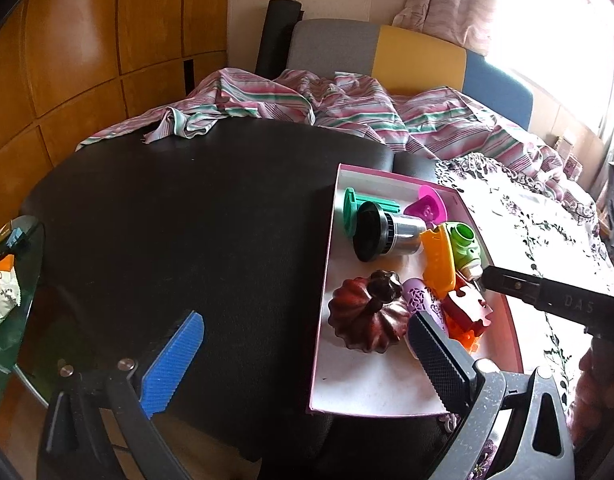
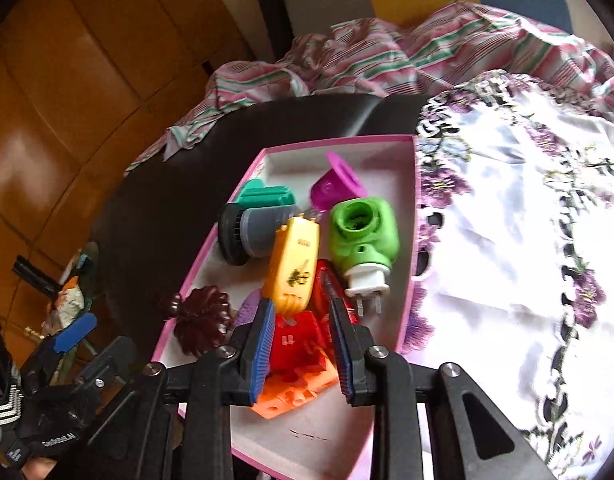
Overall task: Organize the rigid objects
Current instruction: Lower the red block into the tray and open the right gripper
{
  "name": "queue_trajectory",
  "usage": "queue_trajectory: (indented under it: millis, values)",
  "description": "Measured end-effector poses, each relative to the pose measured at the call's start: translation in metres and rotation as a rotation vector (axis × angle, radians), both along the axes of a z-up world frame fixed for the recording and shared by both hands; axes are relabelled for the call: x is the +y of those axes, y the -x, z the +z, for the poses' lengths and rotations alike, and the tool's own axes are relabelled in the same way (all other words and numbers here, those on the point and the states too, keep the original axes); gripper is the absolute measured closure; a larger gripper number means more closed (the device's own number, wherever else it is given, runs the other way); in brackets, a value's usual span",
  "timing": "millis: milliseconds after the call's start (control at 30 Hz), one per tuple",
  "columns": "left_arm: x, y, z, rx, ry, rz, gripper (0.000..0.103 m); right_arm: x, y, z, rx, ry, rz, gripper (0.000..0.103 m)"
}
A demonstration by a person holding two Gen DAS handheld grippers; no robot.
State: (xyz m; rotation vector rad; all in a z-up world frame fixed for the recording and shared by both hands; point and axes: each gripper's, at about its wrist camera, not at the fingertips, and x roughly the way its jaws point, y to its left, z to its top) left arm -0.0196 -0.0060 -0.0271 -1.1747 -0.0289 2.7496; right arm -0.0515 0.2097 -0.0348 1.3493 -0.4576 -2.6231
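Observation:
A pink-rimmed white box [image 1: 371, 384] on the black table holds several toys. Among them are a dark red pumpkin-shaped lid [image 1: 365, 318], a black and silver cylinder [image 1: 387, 236], a green spool [image 1: 361, 202], a magenta cup [image 1: 427, 209], a yellow-orange piece [image 2: 295, 260] and a green plug device [image 2: 361, 236]. My left gripper [image 1: 307, 360] is wide open with nothing in it, straddling the box's left wall. My right gripper [image 2: 301, 312] hangs low over the box [image 2: 327, 420]. Its jaws are partly open, with a red block [image 2: 295, 340] lying between the pads on an orange piece [image 2: 295, 394].
The black table [image 1: 187, 220] stretches left of the box. An embroidered white cloth [image 2: 507, 240] lies right of it. Striped fabric [image 1: 347, 108] is heaped along the far edge, and a glass side table [image 1: 11, 280] with clutter stands at the left.

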Motion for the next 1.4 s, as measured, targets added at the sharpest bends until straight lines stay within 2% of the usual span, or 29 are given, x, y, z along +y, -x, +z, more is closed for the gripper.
queue_trajectory:
  millis: [167,233,367,600,1133,1400]
  values:
    - [0.003,-0.005,0.004,0.015,0.016,0.006,0.000,-0.004,-0.017,0.007,0.031,-0.100,-0.076,0.057]
    - [0.004,-0.006,0.005,0.016,0.026,0.012,0.000,-0.008,-0.025,0.009,0.047,-0.146,-0.105,0.054]
    - [0.006,-0.011,0.005,0.016,0.030,0.019,0.000,-0.017,-0.041,0.009,0.073,-0.226,-0.147,0.039]
    - [0.007,-0.026,0.015,0.088,0.041,0.020,0.000,-0.020,-0.056,0.004,0.074,-0.228,-0.202,0.039]
    - [0.005,-0.032,0.023,0.095,0.043,0.020,0.000,-0.037,-0.064,0.018,0.137,-0.291,-0.200,0.039]
    - [0.003,-0.032,0.020,0.088,0.048,0.026,0.001,-0.040,-0.063,0.018,0.134,-0.293,-0.189,0.039]
